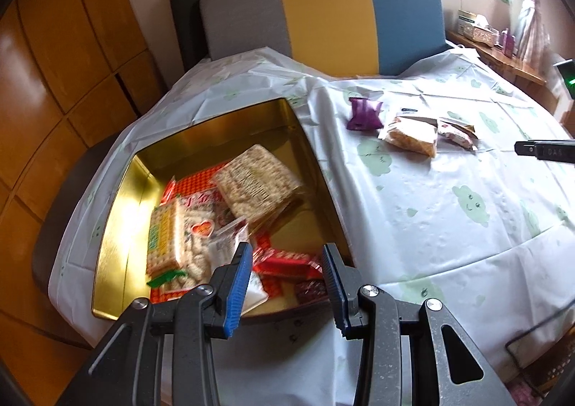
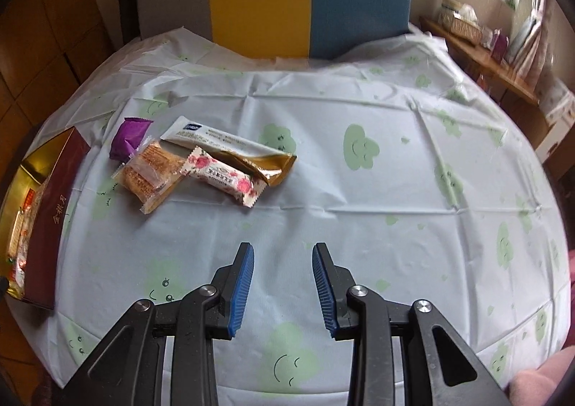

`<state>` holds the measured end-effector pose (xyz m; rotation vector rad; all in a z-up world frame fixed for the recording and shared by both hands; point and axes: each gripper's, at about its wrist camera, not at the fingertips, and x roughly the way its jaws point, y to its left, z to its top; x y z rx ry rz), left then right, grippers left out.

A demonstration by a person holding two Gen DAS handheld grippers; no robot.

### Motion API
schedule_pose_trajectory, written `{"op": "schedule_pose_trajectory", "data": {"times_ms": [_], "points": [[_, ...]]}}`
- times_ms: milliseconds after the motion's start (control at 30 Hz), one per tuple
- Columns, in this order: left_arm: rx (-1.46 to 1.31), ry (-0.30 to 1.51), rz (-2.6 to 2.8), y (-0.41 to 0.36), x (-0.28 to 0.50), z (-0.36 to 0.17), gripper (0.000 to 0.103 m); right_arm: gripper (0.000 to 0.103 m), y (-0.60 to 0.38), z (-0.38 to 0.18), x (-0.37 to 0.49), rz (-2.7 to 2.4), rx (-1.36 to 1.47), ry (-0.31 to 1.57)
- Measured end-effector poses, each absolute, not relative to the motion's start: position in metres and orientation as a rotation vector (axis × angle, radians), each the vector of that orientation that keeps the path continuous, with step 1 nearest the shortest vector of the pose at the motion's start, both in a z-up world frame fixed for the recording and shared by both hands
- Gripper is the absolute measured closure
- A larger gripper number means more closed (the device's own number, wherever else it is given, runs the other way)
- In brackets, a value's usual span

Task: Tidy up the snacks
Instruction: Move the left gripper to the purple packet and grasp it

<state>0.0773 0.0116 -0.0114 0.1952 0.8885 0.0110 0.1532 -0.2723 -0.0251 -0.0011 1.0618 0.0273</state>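
4 snacks (image 2: 201, 165) lie right of the tin (image 2: 39, 219).

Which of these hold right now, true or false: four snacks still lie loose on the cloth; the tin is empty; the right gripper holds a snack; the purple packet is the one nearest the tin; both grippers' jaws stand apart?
1. Four snacks lie loose on the tablecloth. True: purple packet, wafer packet, rose-print packet, long white-and-gold bar.
2. The tin is empty. False: it holds several cracker packs.
3. The right gripper holds a snack. False: nothing between its fingers.
4. The purple packet lies nearest the tin. True.
5. Both grippers' jaws stand apart. True, the left gripper too.
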Motion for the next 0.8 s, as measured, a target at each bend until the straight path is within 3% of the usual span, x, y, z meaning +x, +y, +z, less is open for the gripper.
{"op": "schedule_pose_trajectory", "data": {"times_ms": [433,800], "points": [[0.219,0.894,-0.066,-0.034,0.109,-0.003,0.062,0.069,-0.238,-0.01,0.139,0.068,-0.211,0.945],[0.241,0.911,-0.091,-0.057,0.134,-0.008,0.062,0.069,-0.231,0.0,0.133,0.117,-0.213,0.913]]}}
